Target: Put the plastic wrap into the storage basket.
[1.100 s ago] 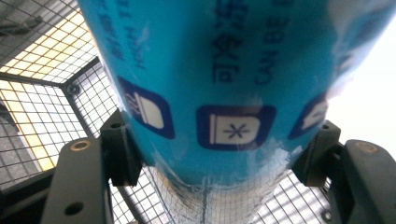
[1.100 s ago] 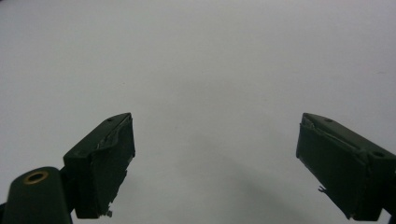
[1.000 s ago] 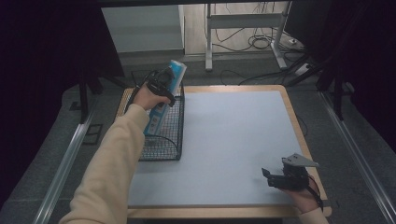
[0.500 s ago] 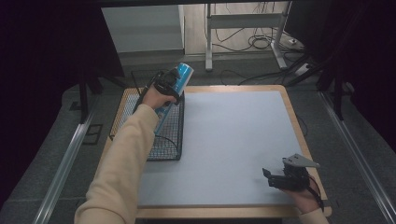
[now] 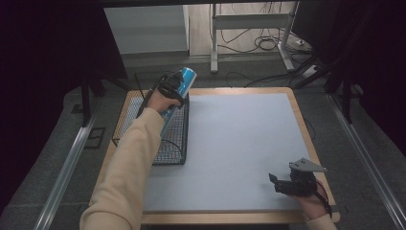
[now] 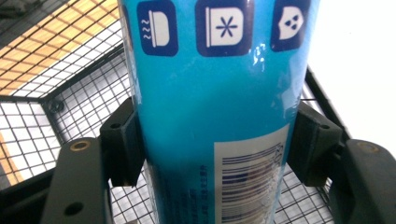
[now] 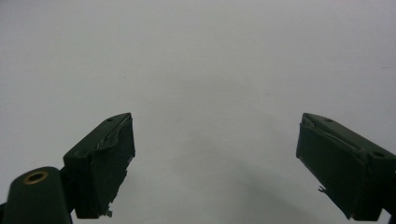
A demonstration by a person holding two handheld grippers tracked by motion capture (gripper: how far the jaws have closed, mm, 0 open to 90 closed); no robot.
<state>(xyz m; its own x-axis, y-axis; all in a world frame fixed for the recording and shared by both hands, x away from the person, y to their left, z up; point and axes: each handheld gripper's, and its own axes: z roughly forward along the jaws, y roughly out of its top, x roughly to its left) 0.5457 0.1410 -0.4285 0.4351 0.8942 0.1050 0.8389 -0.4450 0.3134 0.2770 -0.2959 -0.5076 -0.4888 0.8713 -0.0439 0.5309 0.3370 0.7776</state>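
**Blue tube gripped above the wire basket**

The left gripper (image 6: 212,144) has its fingers (image 6: 122,140) clamped on either side of a blue tube (image 6: 215,98), which carries white icons and a barcode label. In the high view the tube (image 5: 181,82) tilts above the far edge of the black wire basket (image 5: 168,143) at the desk's (image 5: 239,143) left side. The right gripper (image 7: 215,163) rests near the desk's right front corner, fingers (image 7: 100,163) spread wide apart and holding nothing.
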